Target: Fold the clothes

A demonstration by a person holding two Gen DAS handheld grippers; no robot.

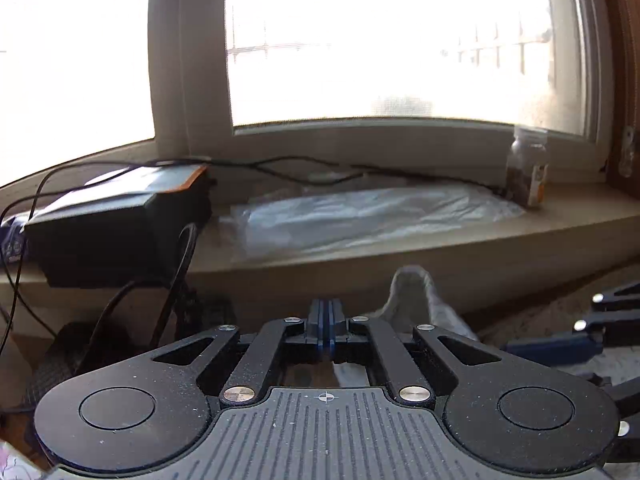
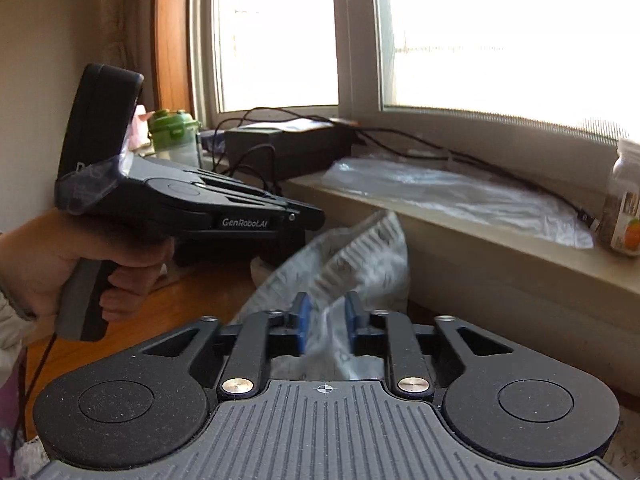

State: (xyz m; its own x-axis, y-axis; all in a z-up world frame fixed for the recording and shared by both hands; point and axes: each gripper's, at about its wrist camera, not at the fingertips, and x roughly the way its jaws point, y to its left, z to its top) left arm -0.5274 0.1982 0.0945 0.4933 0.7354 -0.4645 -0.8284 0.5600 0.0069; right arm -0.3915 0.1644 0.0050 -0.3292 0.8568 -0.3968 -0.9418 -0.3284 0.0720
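Pale grey patterned cloth (image 2: 352,256) hangs bunched in mid-frame of the right-wrist view, lifted off the brown wooden table (image 2: 160,312). Right gripper (image 2: 326,322): blue pads apart w/ cloth between, not pinching. Left gripper (image 1: 325,328): pads pressed together; whether fabric's caught, can't tell. No flat fold visible, so folding looks unfinished.

Each camera sits behind its own gripper and looks forward along the fingers, low and close to the table. The left wrist view faces the windowsill (image 1: 440,236) nearly square-on, with the right gripper (image 1: 560,346) entering at its right edge. The right wrist view faces the sill obliquely toward the left and takes in the left gripper (image 2: 308,216) from the side. Both views share the sill, the black box (image 1: 116,220), the plastic sheet (image 1: 360,216) and the jar (image 1: 528,168).
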